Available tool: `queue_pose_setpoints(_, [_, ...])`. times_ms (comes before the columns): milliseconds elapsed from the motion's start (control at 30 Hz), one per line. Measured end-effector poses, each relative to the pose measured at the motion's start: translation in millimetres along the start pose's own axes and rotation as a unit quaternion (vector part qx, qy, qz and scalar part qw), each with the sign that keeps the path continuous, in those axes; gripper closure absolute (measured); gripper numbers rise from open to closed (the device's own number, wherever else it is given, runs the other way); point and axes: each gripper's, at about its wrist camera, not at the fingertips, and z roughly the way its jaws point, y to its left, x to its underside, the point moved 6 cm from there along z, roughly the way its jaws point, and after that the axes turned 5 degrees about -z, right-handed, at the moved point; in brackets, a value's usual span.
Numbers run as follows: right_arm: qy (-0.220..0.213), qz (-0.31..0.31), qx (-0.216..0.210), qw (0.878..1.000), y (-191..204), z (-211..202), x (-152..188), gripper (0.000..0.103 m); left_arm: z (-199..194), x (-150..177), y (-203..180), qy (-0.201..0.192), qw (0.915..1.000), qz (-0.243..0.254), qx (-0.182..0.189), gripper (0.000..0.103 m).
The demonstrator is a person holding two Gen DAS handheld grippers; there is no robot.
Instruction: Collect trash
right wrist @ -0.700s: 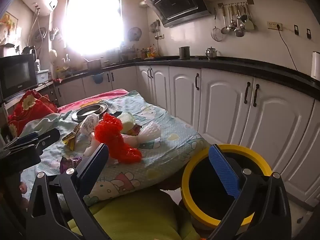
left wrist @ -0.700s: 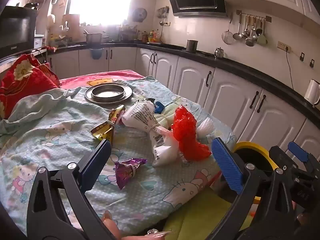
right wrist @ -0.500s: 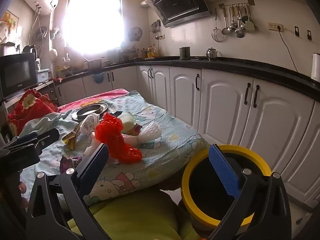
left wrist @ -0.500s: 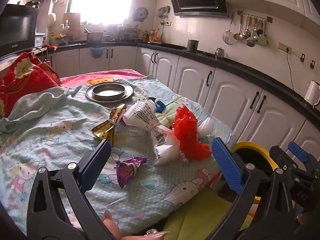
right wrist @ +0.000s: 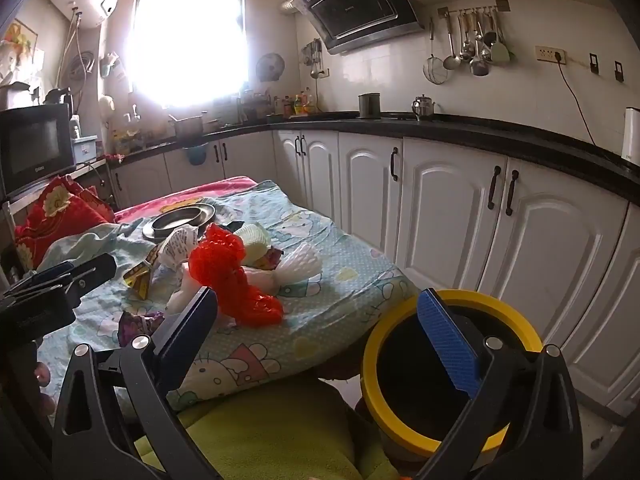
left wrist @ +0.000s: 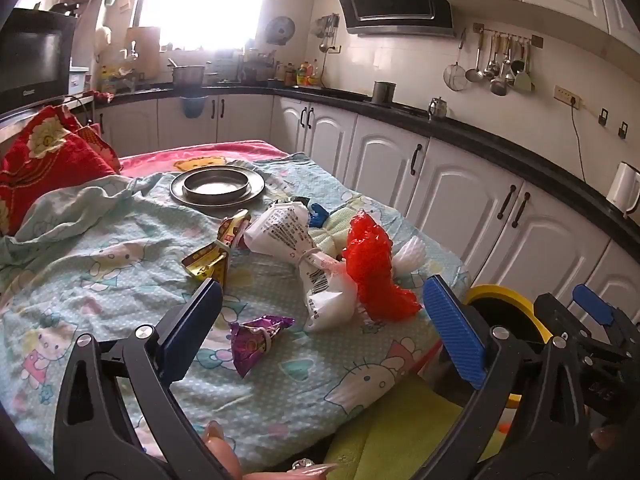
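Both grippers hang spread wide with nothing between their pads. The left gripper [left wrist: 322, 328] hovers over the near edge of the cloth-covered table [left wrist: 100, 280]; the purple wrapper [left wrist: 256, 340] lies just ahead between its fingers, with the white printed bag [left wrist: 292, 240], red mesh bag [left wrist: 374, 268] and gold wrapper [left wrist: 208, 260] farther on. The right gripper [right wrist: 316, 328] sits beside the table's corner, the yellow-rimmed bin [right wrist: 384, 328] directly ahead under its right finger and the red mesh bag [right wrist: 232, 280] off to its left.
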Motion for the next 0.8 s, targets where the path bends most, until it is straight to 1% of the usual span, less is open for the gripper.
queue_pose_setpoints(800, [0.002, 0.001, 0.001, 1.000, -4.5, 5.2, 3.6, 0.006, 0.3, 0.1, -2.4, 0.000, 1.0000, 0.002, 0.002, 0.011])
